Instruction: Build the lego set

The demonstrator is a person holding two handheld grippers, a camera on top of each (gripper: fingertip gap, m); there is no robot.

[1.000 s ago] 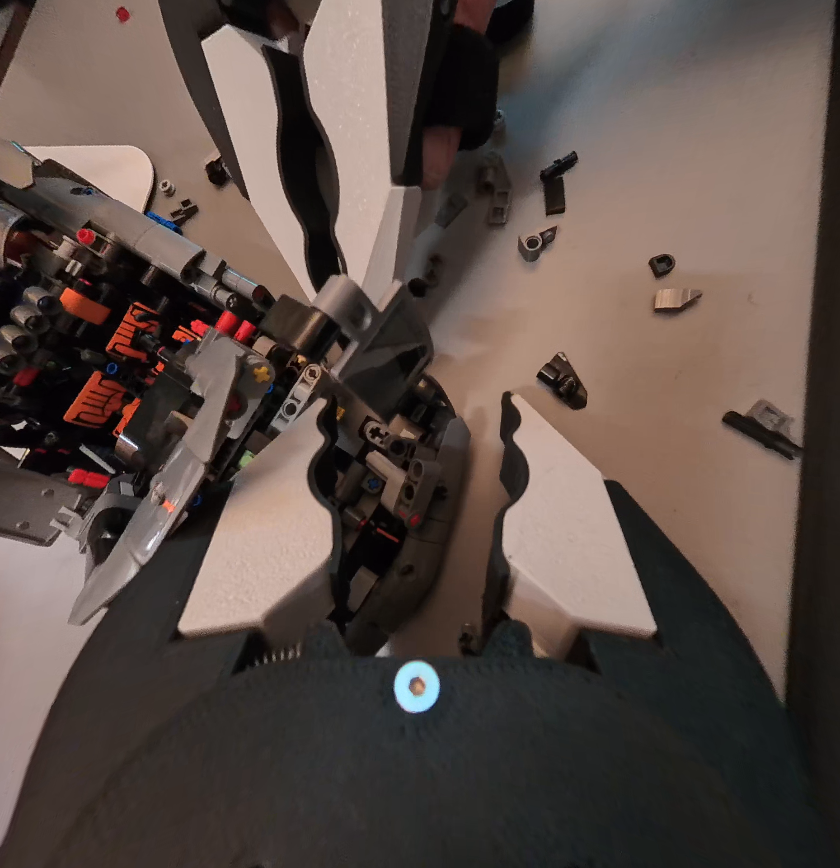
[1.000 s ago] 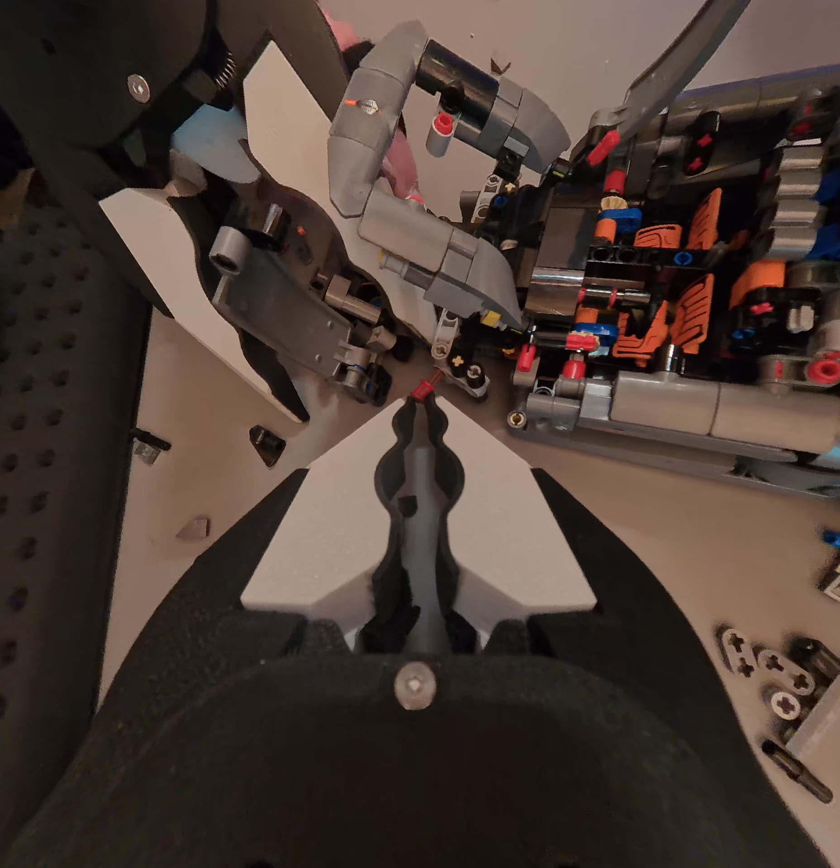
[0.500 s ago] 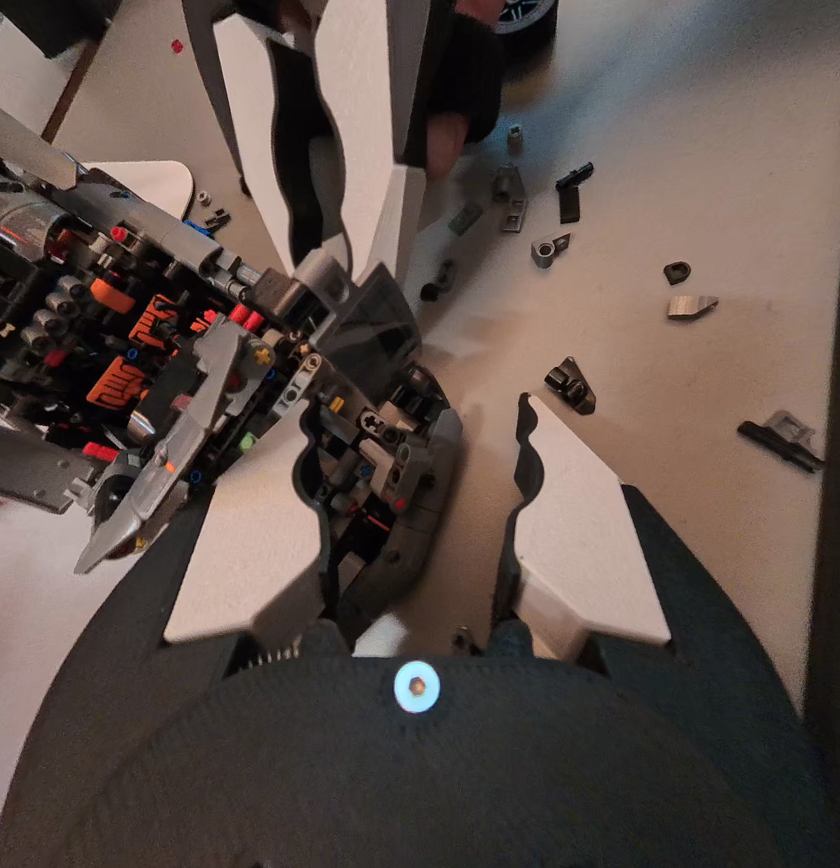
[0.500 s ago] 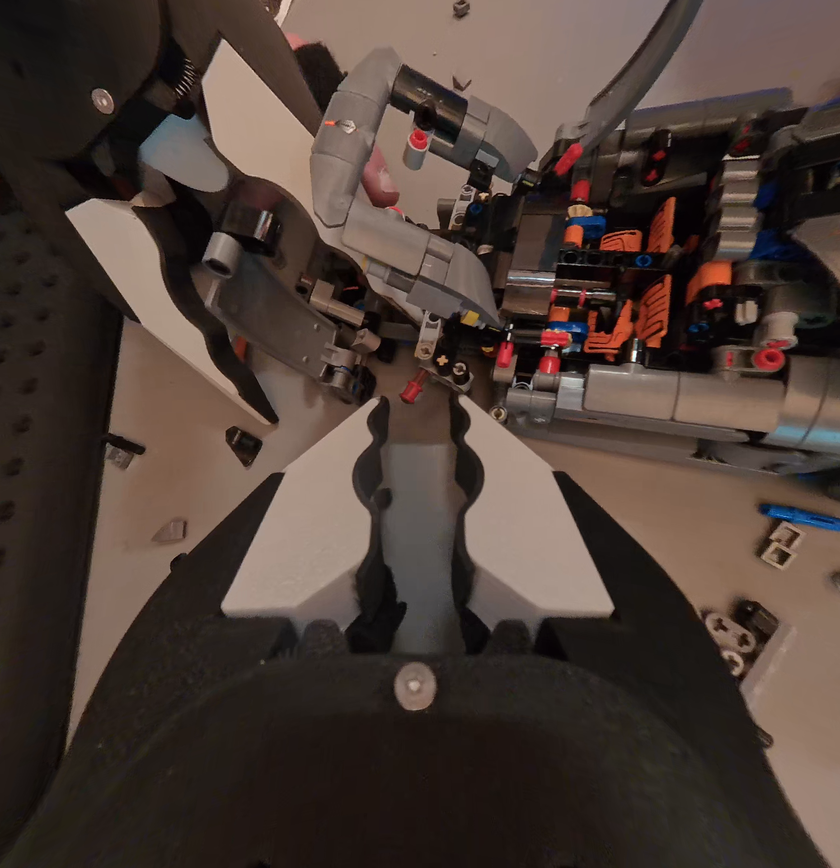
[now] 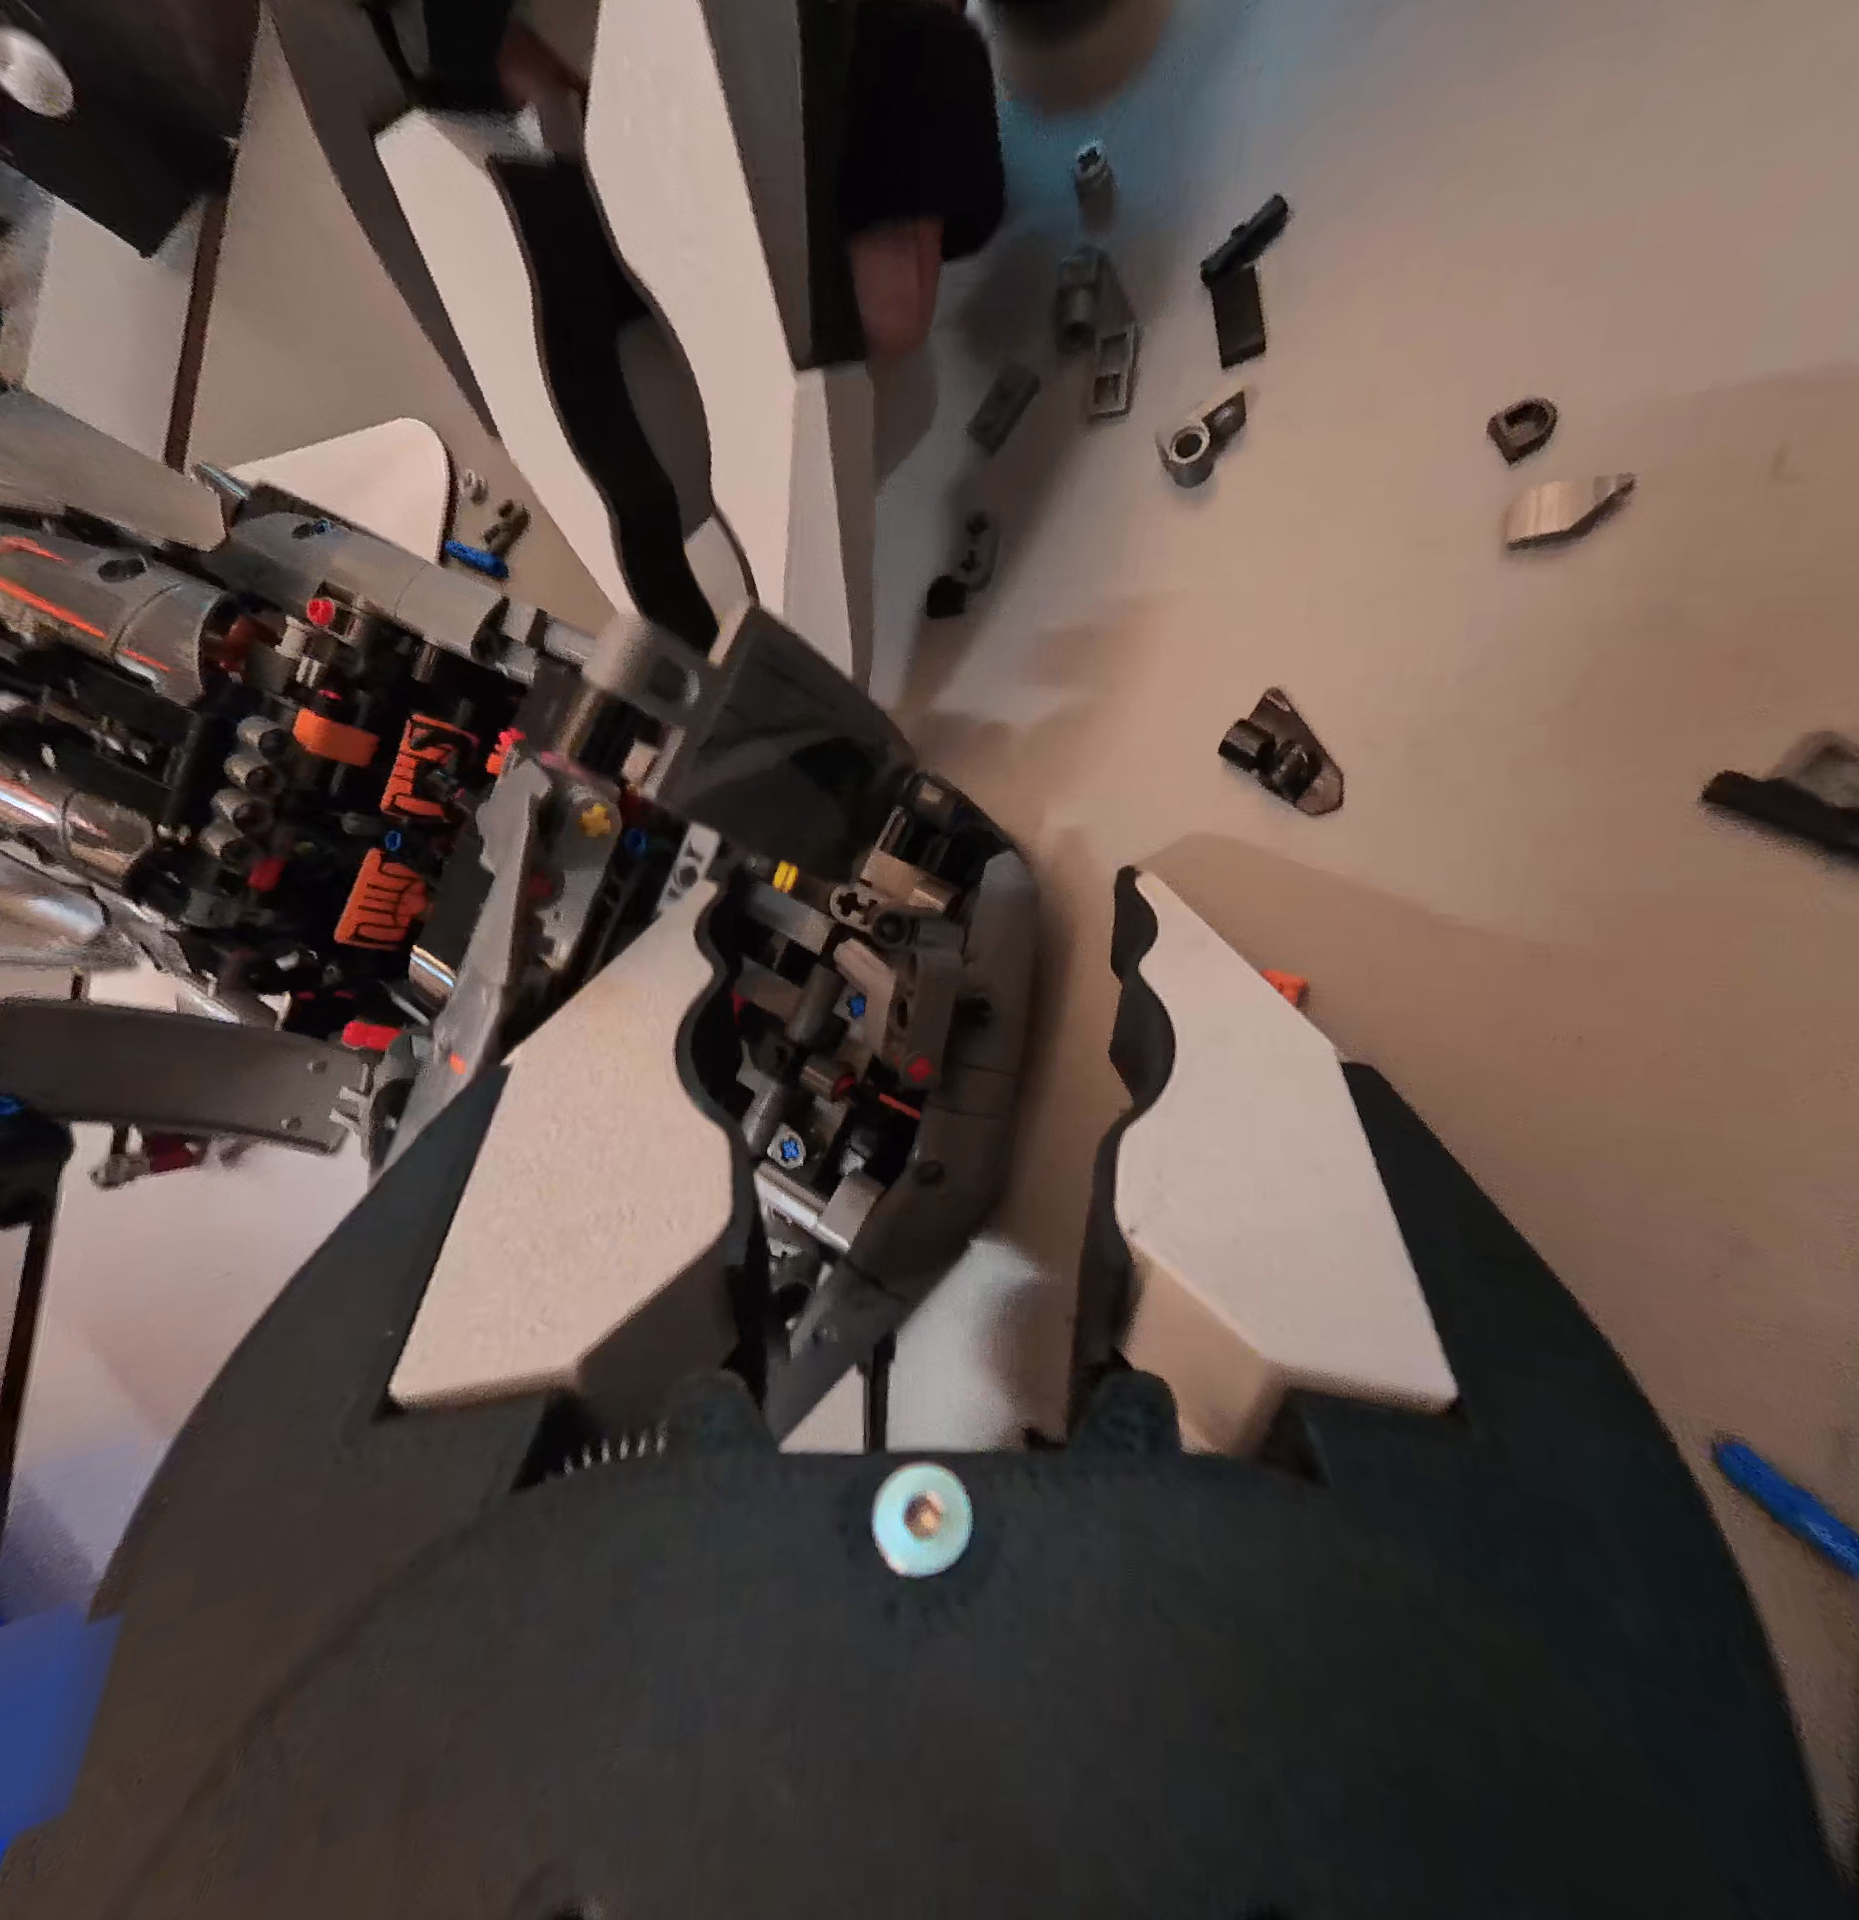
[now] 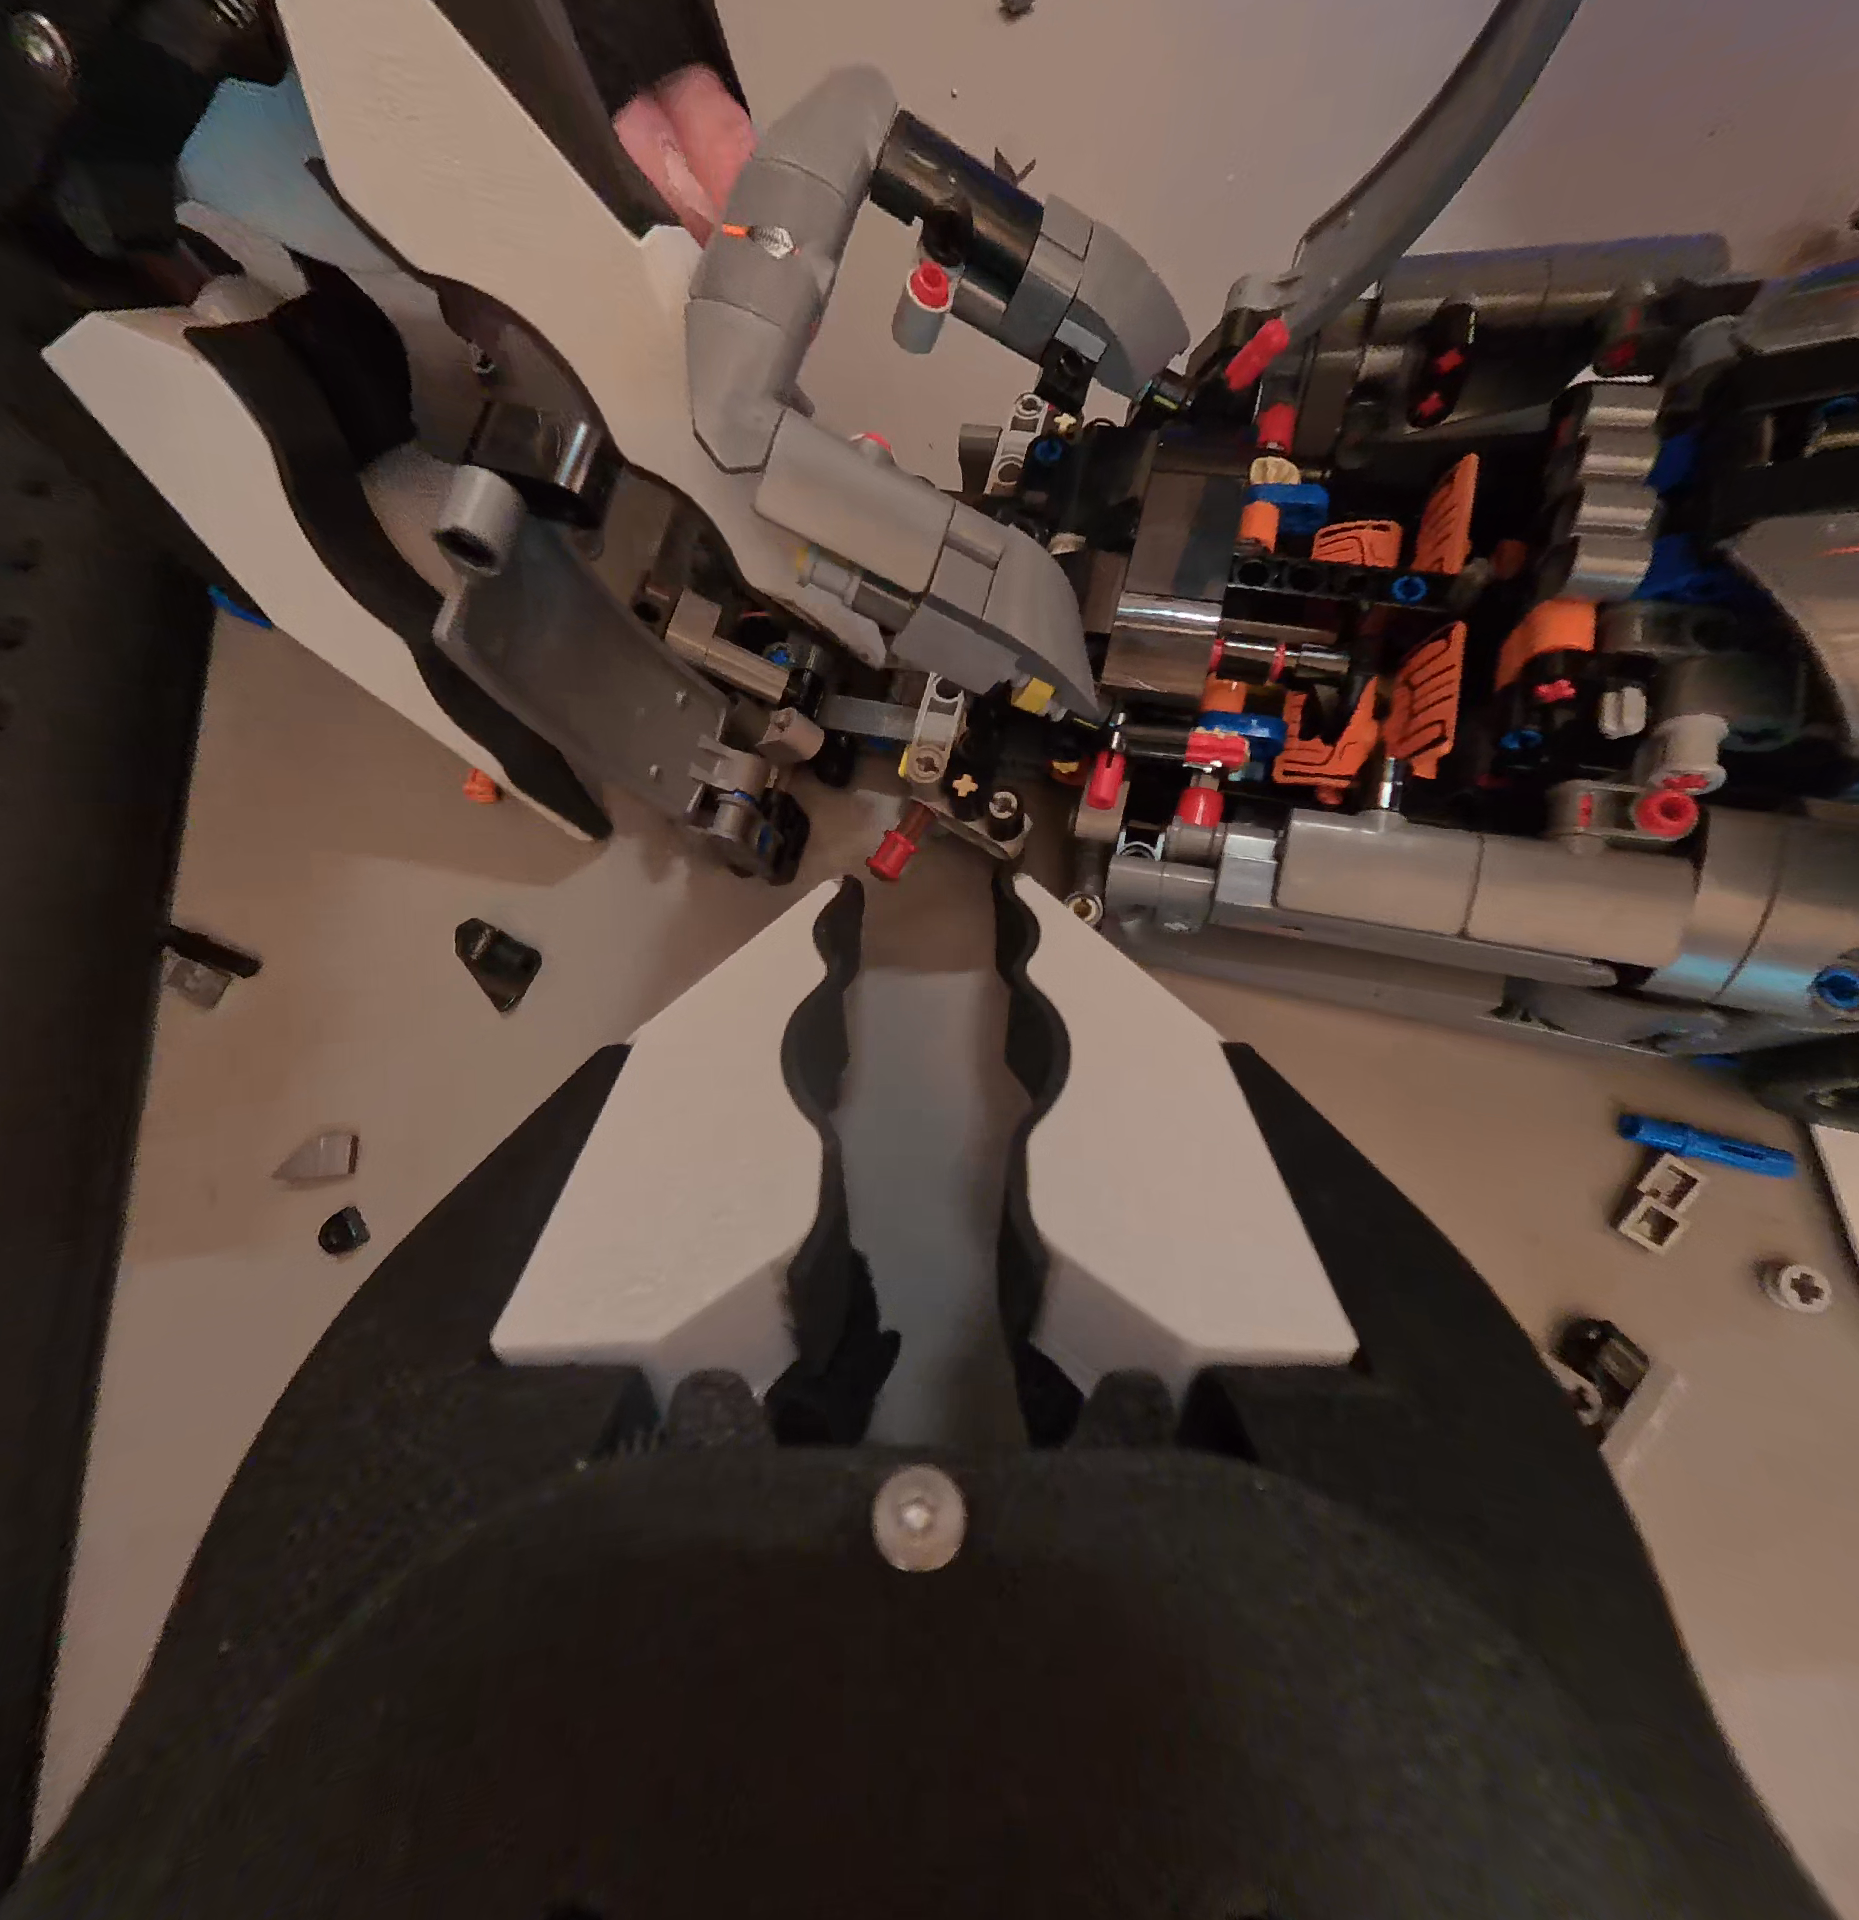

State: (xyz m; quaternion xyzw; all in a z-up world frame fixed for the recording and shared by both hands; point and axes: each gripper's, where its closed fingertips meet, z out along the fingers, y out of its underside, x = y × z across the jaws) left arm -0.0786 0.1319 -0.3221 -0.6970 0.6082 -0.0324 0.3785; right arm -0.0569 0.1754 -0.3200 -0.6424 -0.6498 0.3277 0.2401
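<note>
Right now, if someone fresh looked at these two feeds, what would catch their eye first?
The big grey and black lego model with orange parts, filling the upper right of the right wrist view. Next, the left gripper, open, its fingers straddling the model's grey end section. Then the small red pin jutting from the model just ahead of the open right gripper.

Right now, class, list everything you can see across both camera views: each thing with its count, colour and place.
Lego car model: one, grey and black with orange, red and blue parts, on the table, its end section between the left gripper's fingers.
Red pin: one, sticking out of the model just ahead of the right gripper.
Loose pieces: many, mostly black and grey, scattered on the table.
Blue pin: one, on the table beside the model.
Table: one, pale.
Left gripper: white fingers, open around the model.
Right gripper: white fingers, open, empty.
</note>
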